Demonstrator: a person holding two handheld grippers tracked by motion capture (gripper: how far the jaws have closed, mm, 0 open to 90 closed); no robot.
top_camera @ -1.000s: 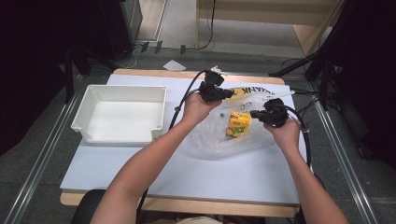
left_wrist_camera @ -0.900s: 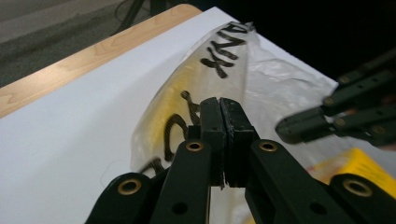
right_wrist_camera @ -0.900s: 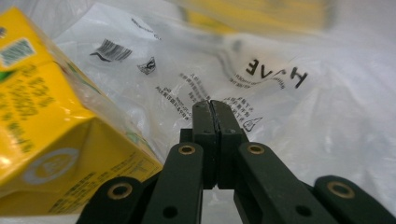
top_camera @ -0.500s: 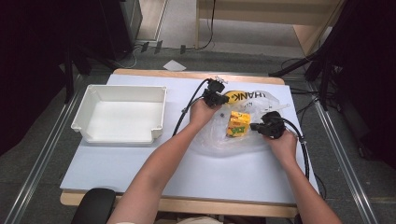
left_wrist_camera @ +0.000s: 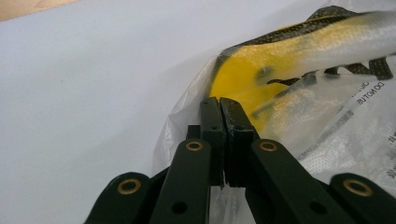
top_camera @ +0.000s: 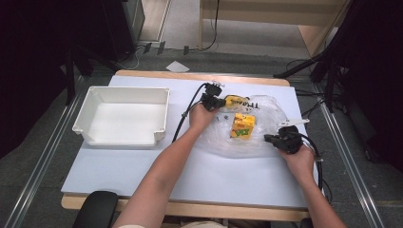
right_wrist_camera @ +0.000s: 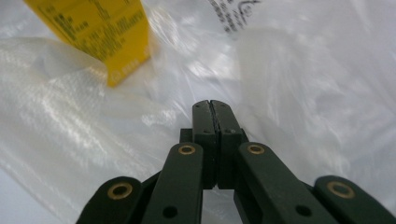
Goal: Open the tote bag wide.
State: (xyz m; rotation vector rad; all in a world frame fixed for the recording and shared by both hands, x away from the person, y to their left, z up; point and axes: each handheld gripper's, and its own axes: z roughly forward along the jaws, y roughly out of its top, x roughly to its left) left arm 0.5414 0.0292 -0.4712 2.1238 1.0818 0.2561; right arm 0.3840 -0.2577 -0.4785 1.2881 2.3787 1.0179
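Here the person's two hands work at a crumpled clear plastic bag (top_camera: 259, 130) lying flat on the white table top (top_camera: 142, 171), toward the right half of it. Inside the bag stands a small yellow and orange juice carton (top_camera: 242, 125), roughly at the bag's middle, and a yellow patch with black lettering (top_camera: 237, 101) shows on the film at the far edge.

The left gripper (top_camera: 215, 100) sits at the far left corner of the bag, by the yellow print. In the left gripper view its black jaws are pressed together, pad against pad, with the thin edge of the plastic (left_wrist_camera: 187, 121) right at their tips; whether film is pinched between them I cannot tell.

The right gripper (top_camera: 280, 140) rests at the near right edge of the bag, well apart from the other one, with the carton between the two. In the right gripper view (right_wrist_camera: 211, 116) its jaws are likewise drawn tight together over the wrinkled film, and the yellow carton (right_wrist_camera: 98, 32) stands beyond them to the upper left.

An empty white rectangular plastic tray (top_camera: 90, 133) sits on the left side of the table, away from the bag
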